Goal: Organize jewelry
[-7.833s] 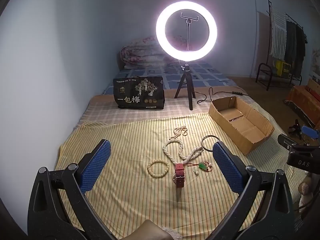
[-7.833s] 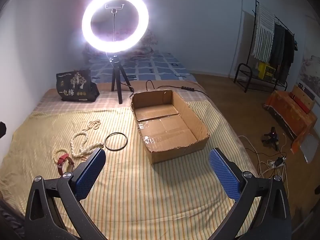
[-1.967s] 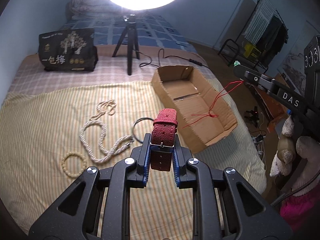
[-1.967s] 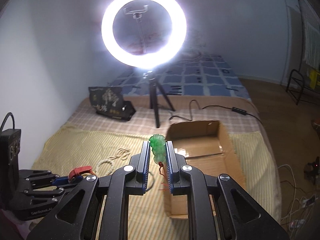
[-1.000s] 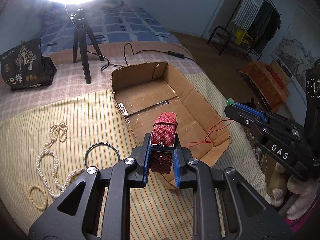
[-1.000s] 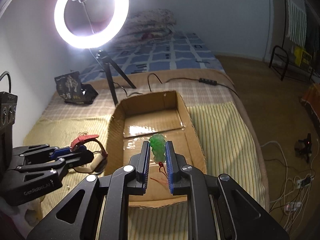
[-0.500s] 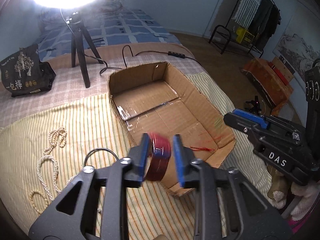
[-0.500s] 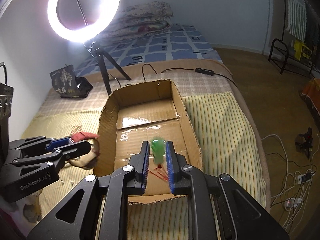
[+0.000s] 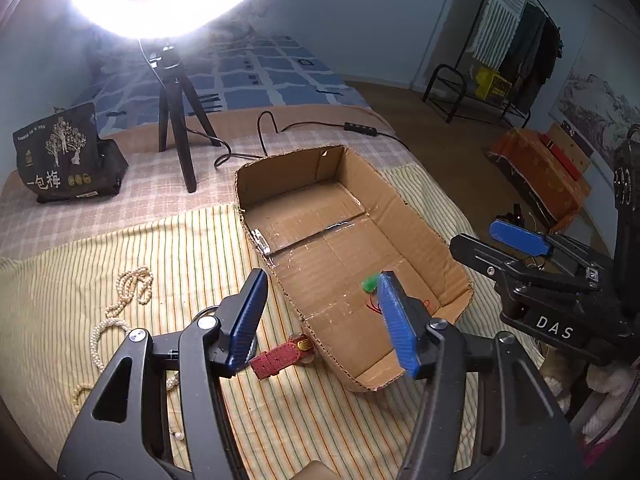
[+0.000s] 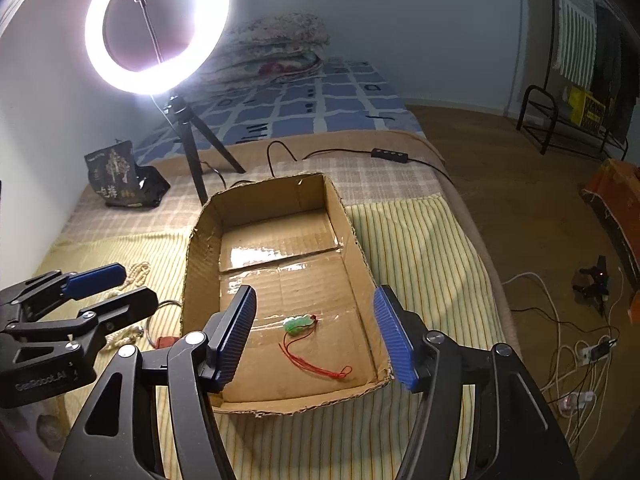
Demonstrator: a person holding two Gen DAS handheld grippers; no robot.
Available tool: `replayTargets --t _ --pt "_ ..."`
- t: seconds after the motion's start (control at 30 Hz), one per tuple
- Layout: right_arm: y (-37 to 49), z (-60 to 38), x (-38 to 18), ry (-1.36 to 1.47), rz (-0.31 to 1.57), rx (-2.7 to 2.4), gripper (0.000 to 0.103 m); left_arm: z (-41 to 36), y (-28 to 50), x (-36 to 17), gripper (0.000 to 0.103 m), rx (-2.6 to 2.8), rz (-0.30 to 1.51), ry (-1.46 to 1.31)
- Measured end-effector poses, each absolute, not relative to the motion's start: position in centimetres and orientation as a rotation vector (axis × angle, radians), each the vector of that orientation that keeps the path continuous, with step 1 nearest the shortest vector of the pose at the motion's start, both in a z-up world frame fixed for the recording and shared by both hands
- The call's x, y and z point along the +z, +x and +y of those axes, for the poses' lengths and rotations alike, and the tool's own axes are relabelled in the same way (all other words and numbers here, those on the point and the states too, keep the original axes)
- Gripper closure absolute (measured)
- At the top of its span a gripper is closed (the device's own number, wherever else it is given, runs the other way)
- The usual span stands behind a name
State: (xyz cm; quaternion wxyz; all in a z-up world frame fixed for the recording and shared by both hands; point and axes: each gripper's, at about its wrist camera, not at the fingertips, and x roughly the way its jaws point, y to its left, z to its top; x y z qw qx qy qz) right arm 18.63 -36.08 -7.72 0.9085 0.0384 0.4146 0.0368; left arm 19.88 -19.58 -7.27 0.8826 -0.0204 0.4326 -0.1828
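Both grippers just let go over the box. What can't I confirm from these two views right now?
- Red watch strap, left wrist view: beside the cardboard box, its far end hidden by the box wall; right wrist view shows only a red sliver.
- Green pendant, left wrist view: mostly behind a blue pad.
- Pearl necklace: partly behind the left gripper.

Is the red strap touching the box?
Cannot tell. In the left wrist view the strap lies on the cloth outside the box, its far end right at the wall, but that spot is too small to show contact.
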Motion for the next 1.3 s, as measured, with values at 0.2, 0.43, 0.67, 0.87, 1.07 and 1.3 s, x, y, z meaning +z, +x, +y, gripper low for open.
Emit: replayTargets --t 0.2,0.43,0.67,0.87,1.07,1.3 --pt "18.4 -35.9 -7.1 0.074 0.842 0.070 0.039 -19.0 19.3 -6.6 0.044 -0.381 0.890 -0.048" --pt "17.9 -35.2 -6.3 0.057 0.828 0.077 0.039 -17.8 18.4 -5.5 0.044 -0.375 0.863 -0.042" --pt "17.4 -34.6 -5.4 0.043 0.813 0.082 0.039 -14.7 17.9 -4.3 0.044 -0.342 0.836 -0.055" --pt "17.3 -34.0 -4.9 0.037 0.801 0.092 0.039 -11.8 17.7 -4.0 0.044 -0.300 0.822 -0.065" --pt "17.4 -33.0 -4.9 0.012 0.804 0.107 0.039 -10.0 17.7 -4.7 0.044 -0.270 0.838 -0.063" --pt "17.4 -32.6 -5.1 -0.005 0.808 0.114 0.039 -9.2 17.7 -5.1 0.044 -0.259 0.846 -0.063"
